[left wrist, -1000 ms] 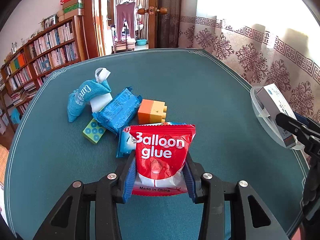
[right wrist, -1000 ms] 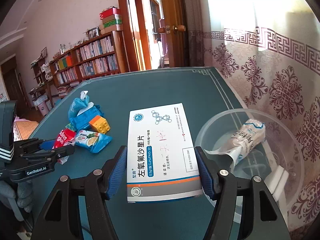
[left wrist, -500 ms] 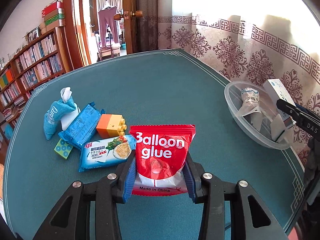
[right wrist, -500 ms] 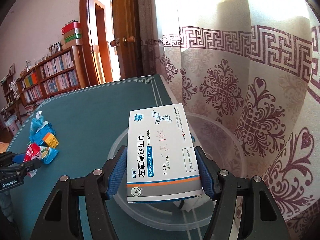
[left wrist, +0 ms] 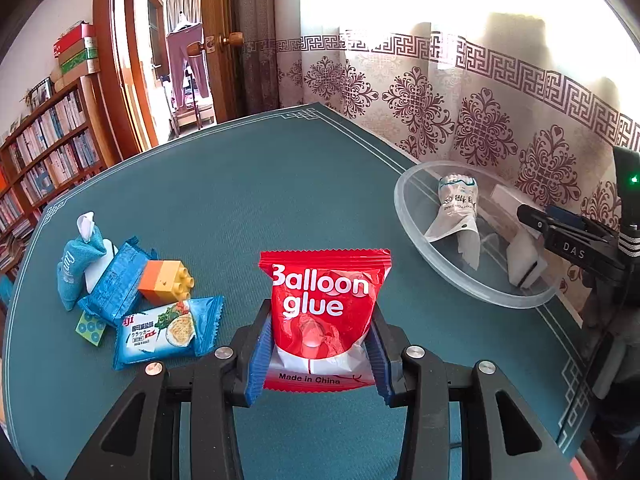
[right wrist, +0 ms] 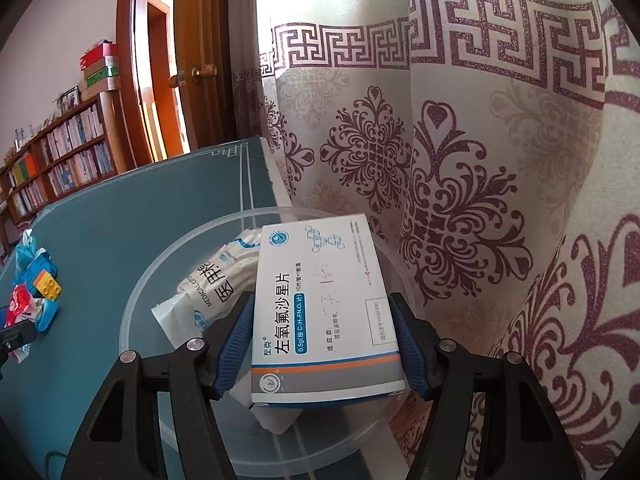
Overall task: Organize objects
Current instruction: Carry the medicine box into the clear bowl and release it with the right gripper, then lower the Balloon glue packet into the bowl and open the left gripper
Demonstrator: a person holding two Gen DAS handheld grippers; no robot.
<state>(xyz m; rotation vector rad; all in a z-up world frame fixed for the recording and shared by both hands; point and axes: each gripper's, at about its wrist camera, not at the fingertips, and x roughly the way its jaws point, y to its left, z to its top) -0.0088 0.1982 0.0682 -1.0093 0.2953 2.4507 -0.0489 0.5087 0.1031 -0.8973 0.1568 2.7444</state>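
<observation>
My left gripper [left wrist: 318, 354] is shut on a red "Balloon glue" packet [left wrist: 324, 308] and holds it above the green table [left wrist: 248, 200]. My right gripper [right wrist: 326, 344] is shut on a white medicine box [right wrist: 320, 312] and holds it over the clear plastic bowl [right wrist: 136, 320]. The bowl also shows in the left wrist view [left wrist: 416, 236] at the table's right edge, with the right gripper [left wrist: 568, 236] reaching in. A white medical bag [right wrist: 212, 288] lies in the bowl.
A pile lies at the table's left: a cracker packet [left wrist: 164, 332], an orange and yellow toy brick [left wrist: 166, 282], a blue wipes pack [left wrist: 114, 284], a teal pouch [left wrist: 74, 264] and a green brick [left wrist: 91, 328]. A patterned curtain [right wrist: 460, 160] hangs just behind the bowl.
My right gripper has carried the medicine box right, from beside the bowl to over and down into it. My left gripper has turned right with the glue packet, away from the pile.
</observation>
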